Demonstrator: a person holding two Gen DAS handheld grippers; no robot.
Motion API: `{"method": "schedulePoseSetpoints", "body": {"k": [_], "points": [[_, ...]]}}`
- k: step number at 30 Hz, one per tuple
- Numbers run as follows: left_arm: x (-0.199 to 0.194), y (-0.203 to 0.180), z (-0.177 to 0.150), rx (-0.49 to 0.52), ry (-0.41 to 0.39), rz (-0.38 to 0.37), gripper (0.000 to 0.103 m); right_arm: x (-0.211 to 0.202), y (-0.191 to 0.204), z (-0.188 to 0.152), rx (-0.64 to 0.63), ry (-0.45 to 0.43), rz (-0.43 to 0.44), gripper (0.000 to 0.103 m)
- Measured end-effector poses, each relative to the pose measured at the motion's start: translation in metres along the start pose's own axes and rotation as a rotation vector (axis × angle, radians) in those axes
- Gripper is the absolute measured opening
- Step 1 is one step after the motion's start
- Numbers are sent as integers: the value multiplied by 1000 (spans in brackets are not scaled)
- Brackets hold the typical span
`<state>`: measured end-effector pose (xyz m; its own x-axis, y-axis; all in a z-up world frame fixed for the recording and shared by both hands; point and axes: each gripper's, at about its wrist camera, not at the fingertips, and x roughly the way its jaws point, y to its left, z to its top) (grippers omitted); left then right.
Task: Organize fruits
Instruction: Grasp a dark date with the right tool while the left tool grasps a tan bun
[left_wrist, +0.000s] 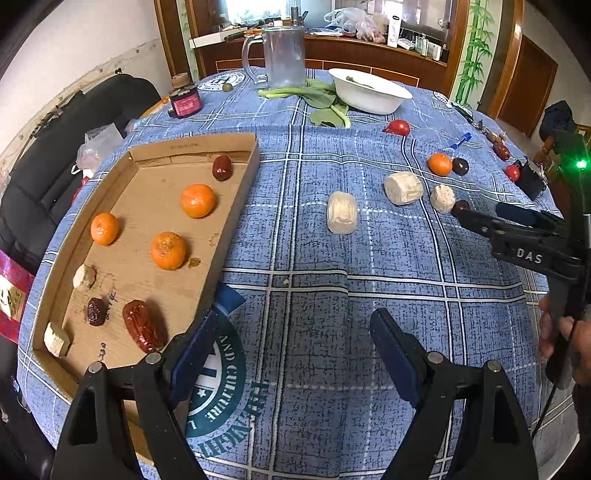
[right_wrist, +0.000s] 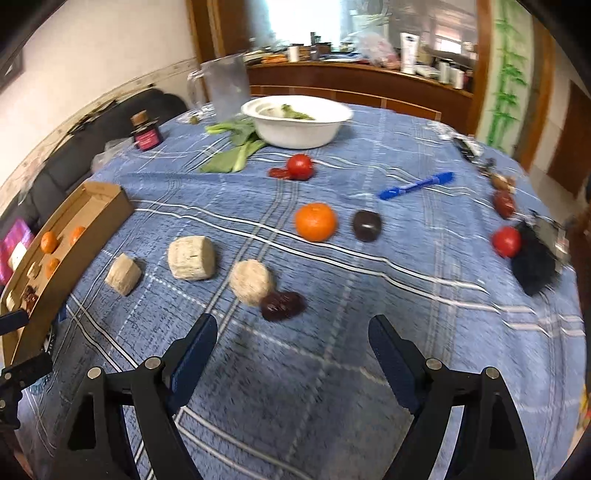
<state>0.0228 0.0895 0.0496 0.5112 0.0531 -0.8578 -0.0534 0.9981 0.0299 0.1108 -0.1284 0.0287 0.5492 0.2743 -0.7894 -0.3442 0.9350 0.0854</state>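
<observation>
Hovering low in the left wrist view, the left gripper (left_wrist: 291, 350) stands wide with nothing between its blue pads, only the blue plaid cloth (left_wrist: 314, 258) under it. The right gripper (right_wrist: 291, 354) likewise gapes wide and empty at the bottom of its own view; its left pad points toward a dark date (right_wrist: 282, 305) just above it, which touches a pale chunk (right_wrist: 251, 282). Further up in that view lie two more pale chunks (right_wrist: 191, 257) at left, an orange (right_wrist: 316, 221) and a dark plum (right_wrist: 366, 225) near the centre, and two tomatoes (right_wrist: 300, 166) further off. In the left wrist view the cardboard tray (left_wrist: 236, 206) fills the left side, holding three oranges (left_wrist: 197, 200), three dates (left_wrist: 142, 325) and pale pieces. At the top centre stand a white bowl (left_wrist: 369, 92), greens (left_wrist: 321, 99) beside it and a clear jug (left_wrist: 282, 55). A blue pen (right_wrist: 417, 184) lies in the upper right of the right wrist view.
</observation>
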Motion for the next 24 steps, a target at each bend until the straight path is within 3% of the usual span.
{"method": "schedulePoseSetpoints", "body": {"k": [1,4,8,19,20,22,24], "points": [[1,-1,1,2,2,1,84,2,1,1,-14,-3,6,84],[7,-6,8,9,7,3,84,12,3,1,-49,20,62,52],[17,-14,20,11,20,-5,84,18,3,1,-83,18,73,28],[57,-31,64,-24,11,-38,83,0,-12,-6,-40,6,101,28],[63,-30,66,-34,15,-49,80,-1,-12,-7,-43,7,100,28],[72,-28,67,-56,28,-83,27,-3,-12,-7,-40,6,104,28],[74,-28,64,-47,18,-84,26,-7,-13,-8,-35,-3,103,28]]}}
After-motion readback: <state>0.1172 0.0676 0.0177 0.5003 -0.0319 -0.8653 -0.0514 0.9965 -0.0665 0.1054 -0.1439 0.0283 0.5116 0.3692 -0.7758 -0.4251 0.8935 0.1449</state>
